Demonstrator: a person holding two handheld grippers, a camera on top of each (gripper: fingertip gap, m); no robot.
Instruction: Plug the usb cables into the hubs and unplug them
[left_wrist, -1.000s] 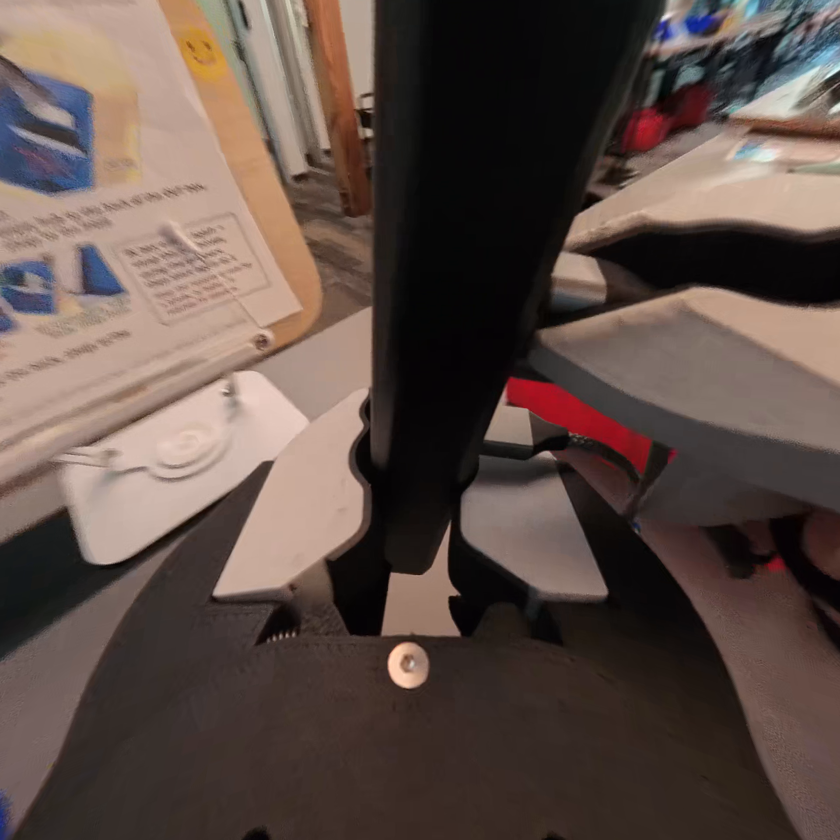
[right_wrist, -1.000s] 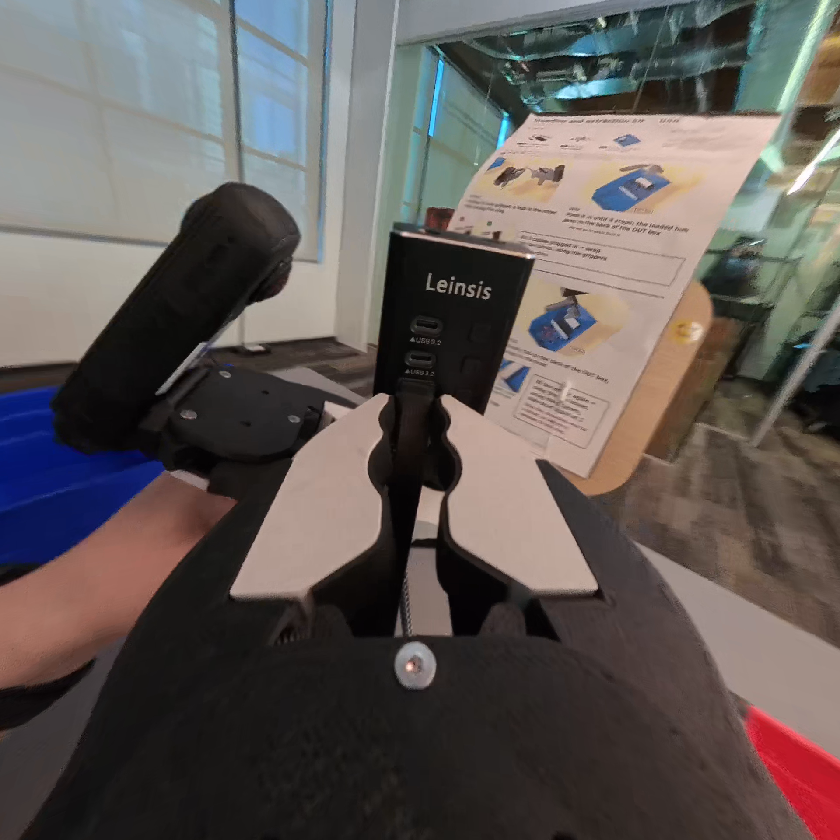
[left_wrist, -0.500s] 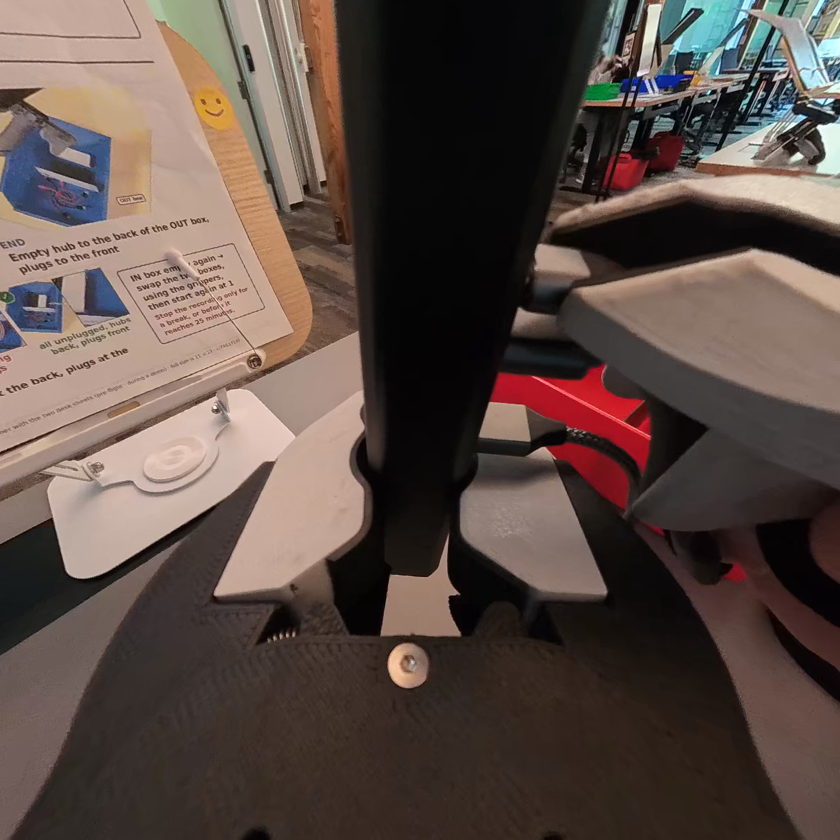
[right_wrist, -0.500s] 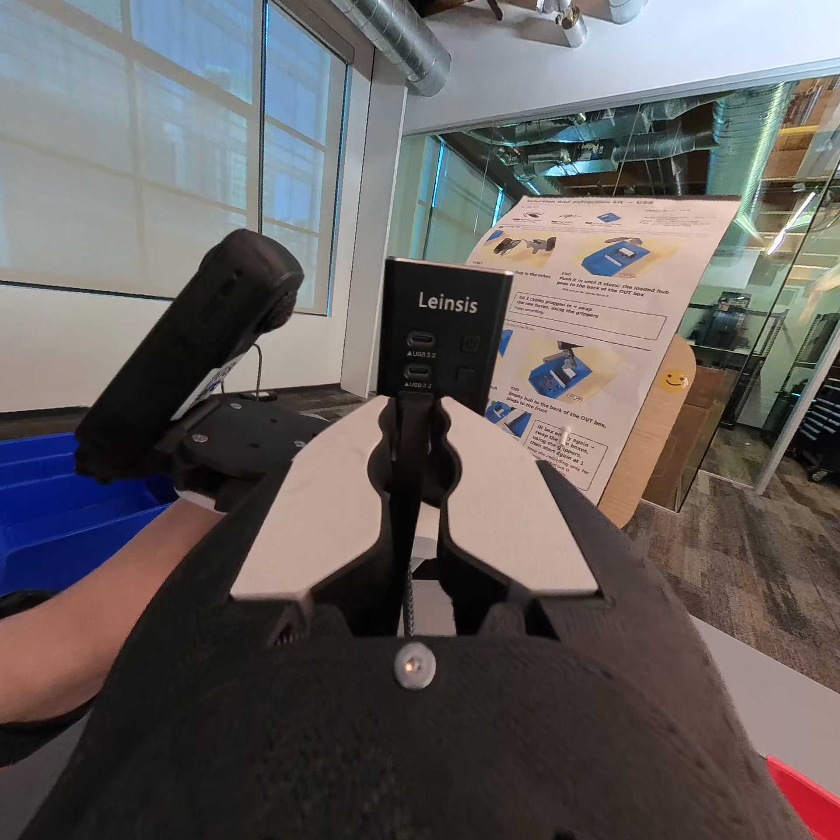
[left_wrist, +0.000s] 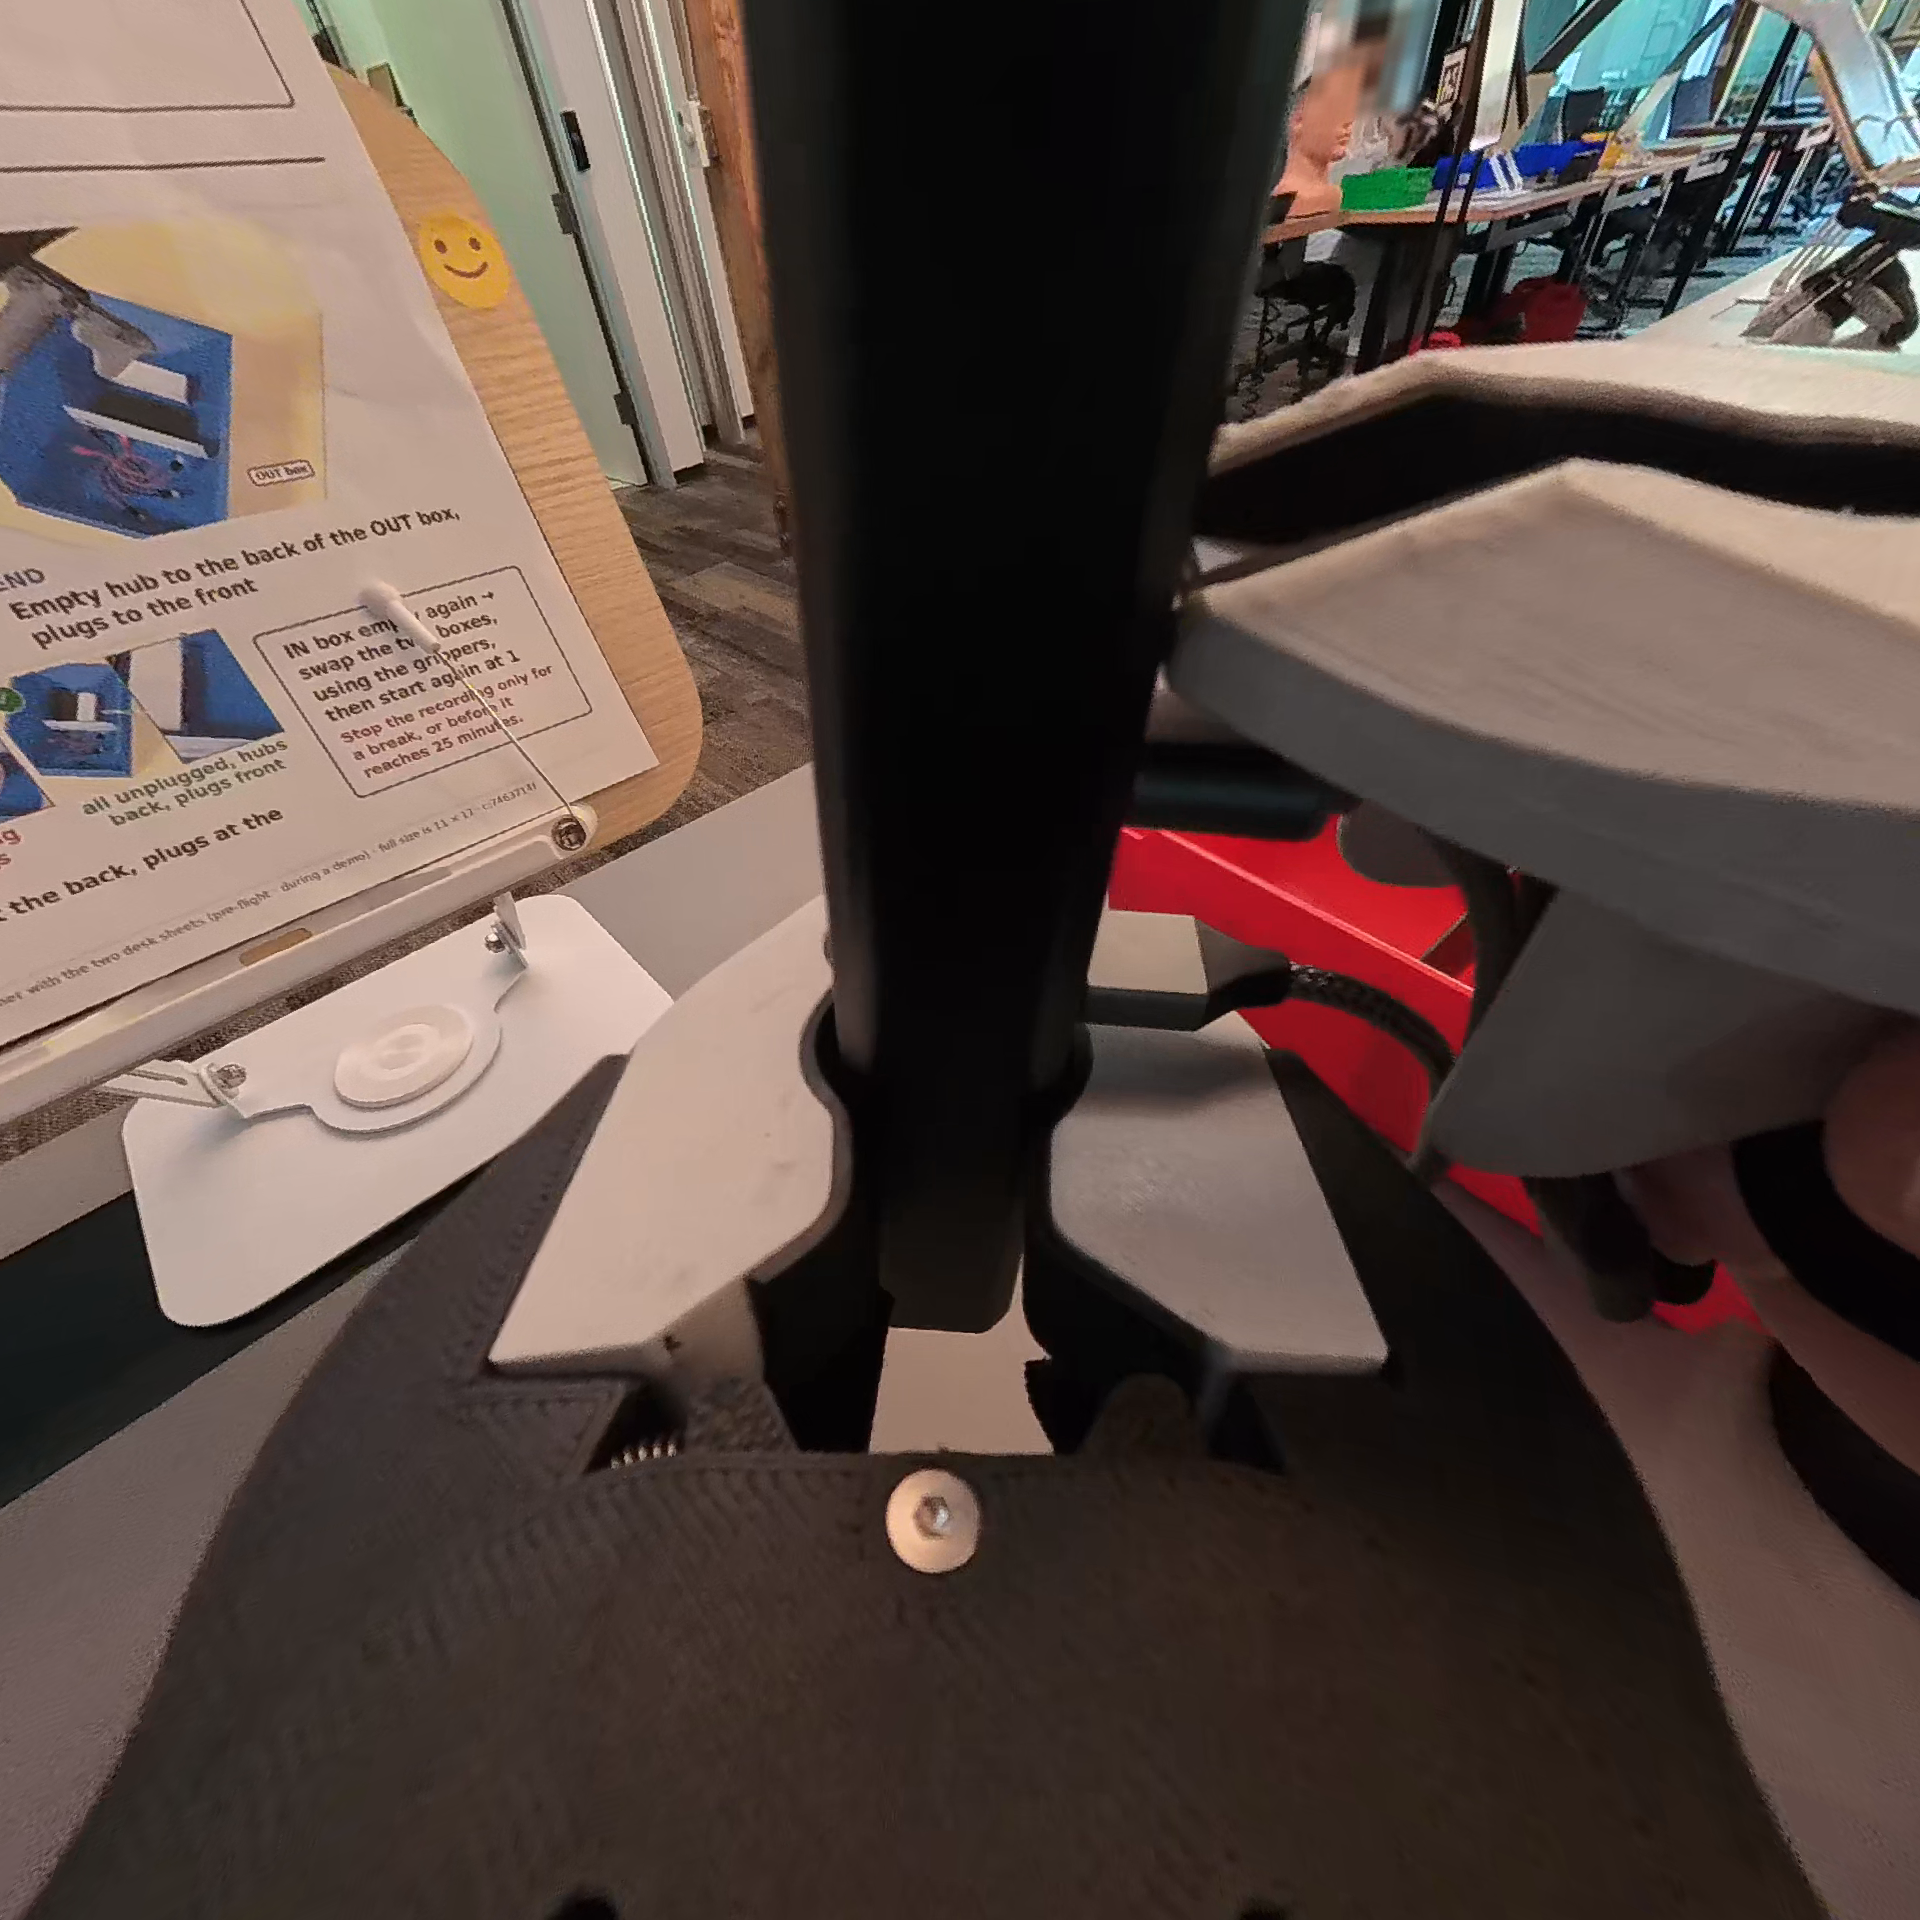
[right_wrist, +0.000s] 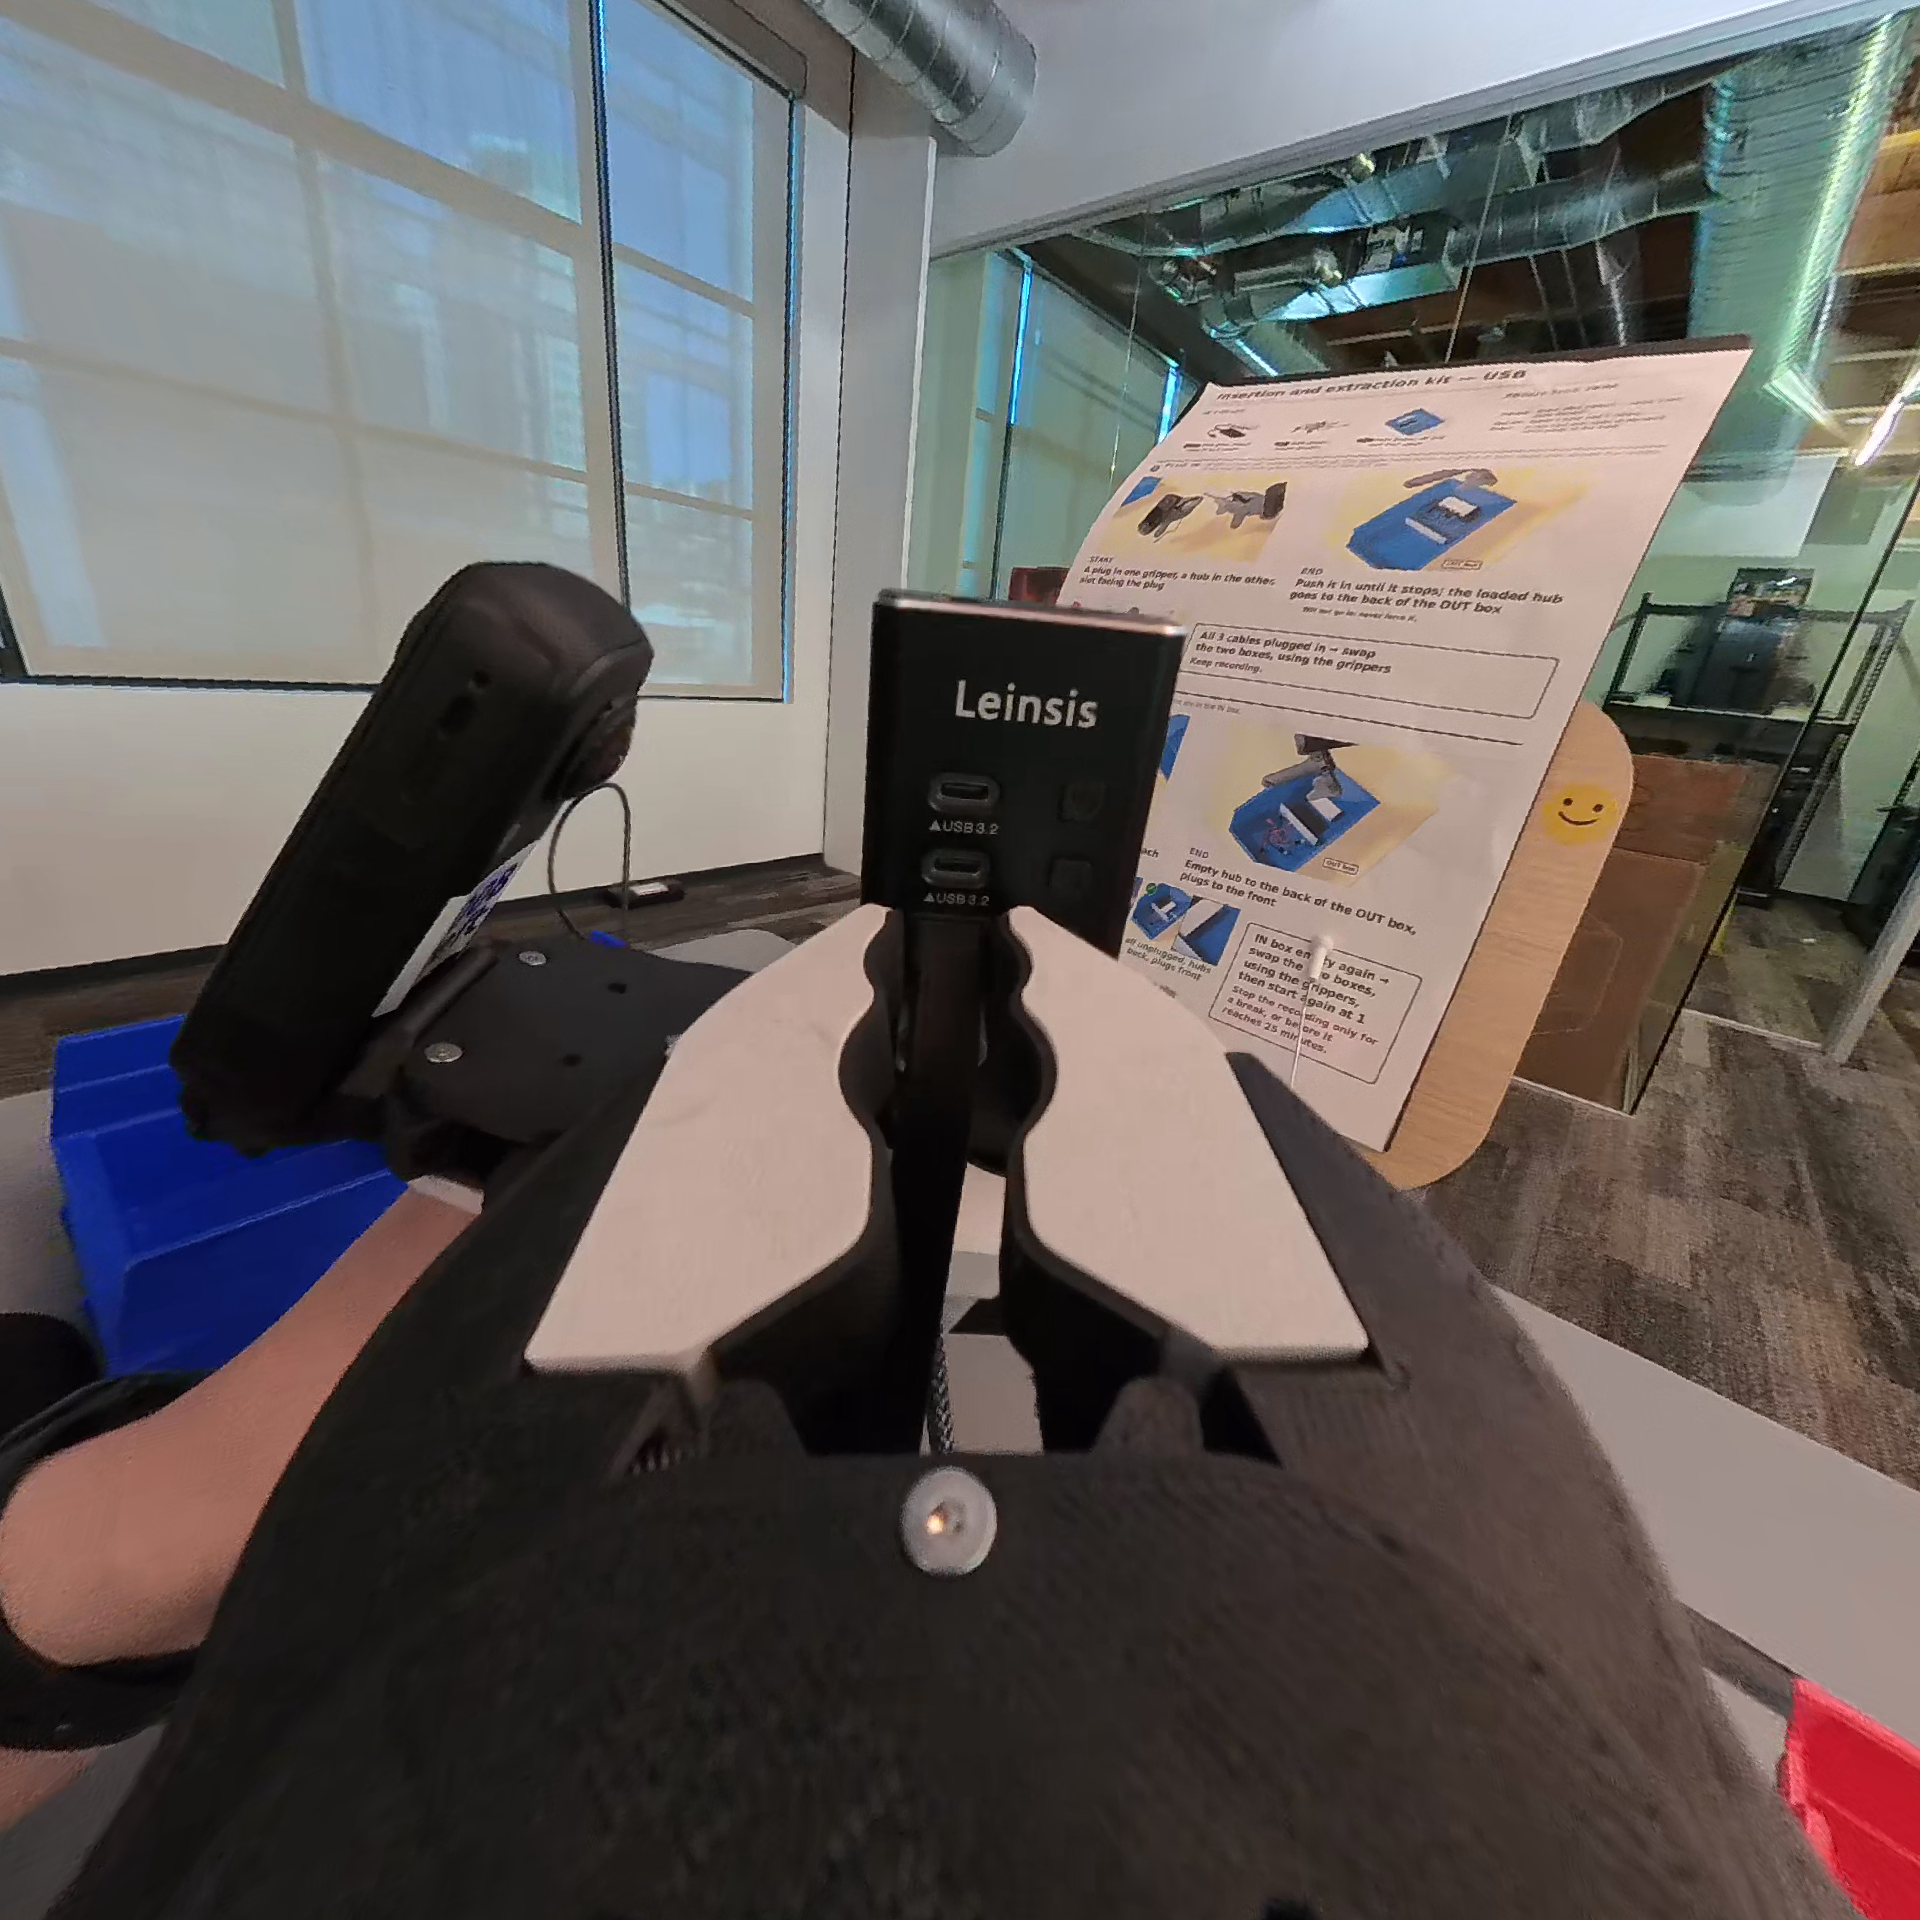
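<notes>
One hub (right_wrist: 1023, 769), black and upright, is in view. Two open ports (right_wrist: 961, 792) show on its face, one above the other. Two cables are seen: one plug (right_wrist: 940, 997) meets the hub just below the lower port, and a second, braided cable (left_wrist: 1340, 1003) enters the hub's side lower down, near the left gripper.

The left gripper (left_wrist: 948, 1101) is closed on the hub's lower end, both pads touching its sides; the hub rises from the grip and fills the middle of the left wrist view. The right gripper (right_wrist: 948, 1023) is closed on the plug, its pads nearly together, with the braided cord running back between them. The plug's tip lies against the hub's face; whether it is fully seated cannot be told. In the left wrist view the right gripper comes in from the right, level with the hub.

Two bins are counted. A blue bin (right_wrist: 197, 1216) stands at the bench's left side, behind the left arm; its contents are hidden. A red bin (left_wrist: 1299, 935) lies behind the hub on the right; its contents cannot be told.

One instruction sheet (right_wrist: 1382, 727) leans on a wooden board (left_wrist: 582, 582) held by a white stand (left_wrist: 364, 1101) at the bench's far edge.
</notes>
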